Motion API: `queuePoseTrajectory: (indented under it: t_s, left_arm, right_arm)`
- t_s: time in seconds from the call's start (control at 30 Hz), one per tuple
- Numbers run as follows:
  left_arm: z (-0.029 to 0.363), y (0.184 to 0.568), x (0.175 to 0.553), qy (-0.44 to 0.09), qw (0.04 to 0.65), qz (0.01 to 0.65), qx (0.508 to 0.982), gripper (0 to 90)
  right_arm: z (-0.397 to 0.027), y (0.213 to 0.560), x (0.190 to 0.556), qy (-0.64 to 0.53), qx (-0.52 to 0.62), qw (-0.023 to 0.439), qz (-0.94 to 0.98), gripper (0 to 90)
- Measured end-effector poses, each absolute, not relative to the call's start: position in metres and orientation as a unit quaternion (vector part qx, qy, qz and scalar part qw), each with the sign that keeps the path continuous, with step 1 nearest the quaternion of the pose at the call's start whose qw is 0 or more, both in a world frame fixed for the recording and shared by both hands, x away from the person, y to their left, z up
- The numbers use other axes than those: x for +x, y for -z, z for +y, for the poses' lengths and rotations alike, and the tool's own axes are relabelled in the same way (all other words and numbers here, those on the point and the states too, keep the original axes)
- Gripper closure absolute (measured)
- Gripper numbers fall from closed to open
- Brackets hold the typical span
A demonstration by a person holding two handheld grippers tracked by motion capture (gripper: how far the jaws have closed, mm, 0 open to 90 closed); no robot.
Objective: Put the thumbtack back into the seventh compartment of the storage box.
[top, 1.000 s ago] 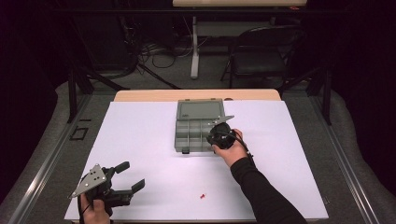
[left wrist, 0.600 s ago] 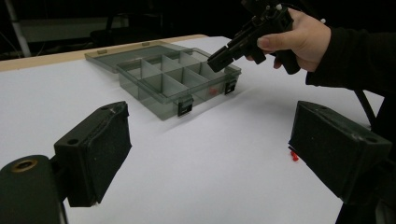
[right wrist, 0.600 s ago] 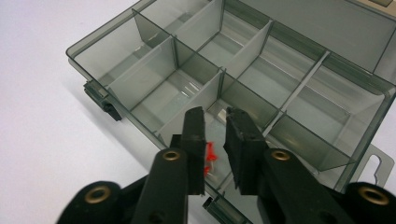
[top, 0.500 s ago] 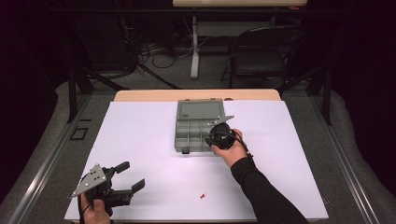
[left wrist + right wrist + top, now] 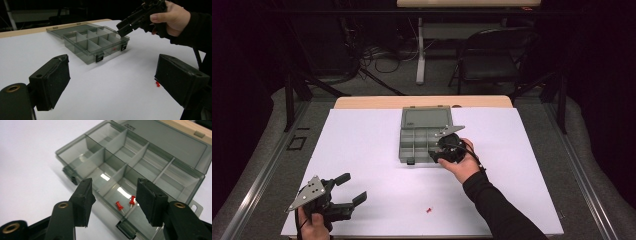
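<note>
Fingers [image 5: 112, 202] just spreading, empty, over one box [image 5: 160, 173] holding two pushpins [image 5: 120, 206].

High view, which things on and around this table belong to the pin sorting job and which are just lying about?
In the job:
- grey compartment box, lid open
- two red pushpins in one compartment
- loose red pushpin on the white table
- right claw, its jaws have just been opening
- left claw

Lying about:
- black chair
- floor cables

No readable text, embossed mark on organizer box lid [image 5: 130, 126] at upper middle of right gripper view too blurred to read
</note>
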State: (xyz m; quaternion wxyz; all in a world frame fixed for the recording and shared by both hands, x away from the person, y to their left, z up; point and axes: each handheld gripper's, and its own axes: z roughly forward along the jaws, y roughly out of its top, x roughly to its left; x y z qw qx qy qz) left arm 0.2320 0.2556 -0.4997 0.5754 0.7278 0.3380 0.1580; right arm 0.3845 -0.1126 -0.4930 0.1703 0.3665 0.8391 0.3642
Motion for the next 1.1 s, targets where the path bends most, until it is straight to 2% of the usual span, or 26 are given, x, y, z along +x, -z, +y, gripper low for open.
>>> queuePoseTrajectory:
  t_s: [0.53, 1.1]
  left_arm:
    - [0.255, 0.5, 0.232, -0.16, 0.575, 0.339, 0.727, 12.1]
    - [0.254, 0.5, 0.231, -0.16, 0.577, 0.337, 0.727, 12.1]
  right_arm:
    - [-0.111, 0.478, 0.333, -0.404, 0.313, 0.168, 0.843, 45.6]
    - [-0.114, 0.494, 0.288, -0.417, 0.289, 0.153, 0.848, 46.2]
